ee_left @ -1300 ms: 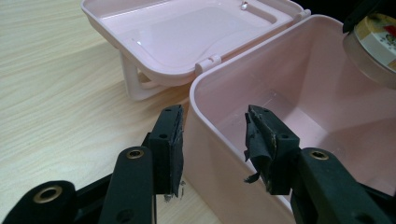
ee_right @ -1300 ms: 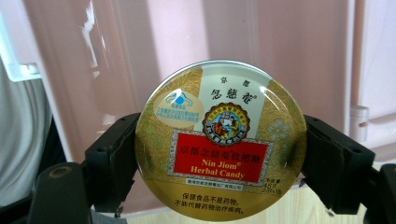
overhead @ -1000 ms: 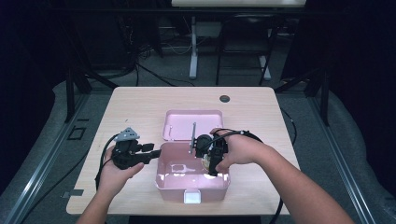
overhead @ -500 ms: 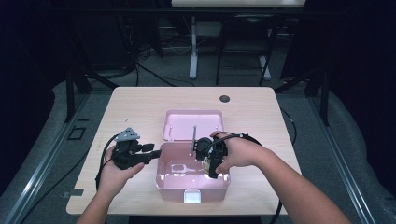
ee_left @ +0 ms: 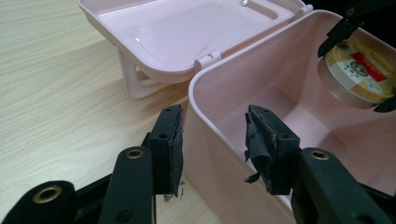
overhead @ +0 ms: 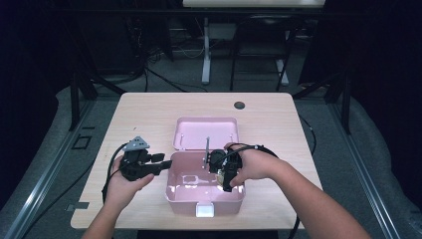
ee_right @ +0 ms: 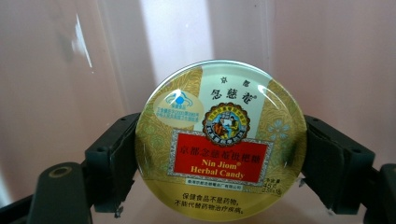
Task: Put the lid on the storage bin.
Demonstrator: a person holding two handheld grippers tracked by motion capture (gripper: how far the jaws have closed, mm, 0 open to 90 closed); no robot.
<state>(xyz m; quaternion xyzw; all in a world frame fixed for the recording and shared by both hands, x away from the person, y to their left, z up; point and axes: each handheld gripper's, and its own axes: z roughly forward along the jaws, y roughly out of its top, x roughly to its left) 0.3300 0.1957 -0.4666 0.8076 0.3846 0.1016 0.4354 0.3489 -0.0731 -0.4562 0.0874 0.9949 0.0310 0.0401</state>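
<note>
two grippers in play: your right gripper point(overhead: 226, 179) is clamped on the round candy tin point(ee_right: 220, 140), held inside the pink box point(overhead: 174, 199). your left gripper point(ee_left: 212, 140) straddles the box's near wall, jaws apart, not pinching. lower the tin flat to the floor before letting go. right gripper view gives the tin's label; high view shows the lid point(overhead: 205, 132) lying open behind.

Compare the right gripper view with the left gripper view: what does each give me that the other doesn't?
Right gripper view alone: the label of the round candy tin, readable, with the right gripper clamped on its rim. Left gripper view alone: the left gripper astride the pink box's near wall, the open lid, the wooden table. Both: the tin inside the box.
</note>
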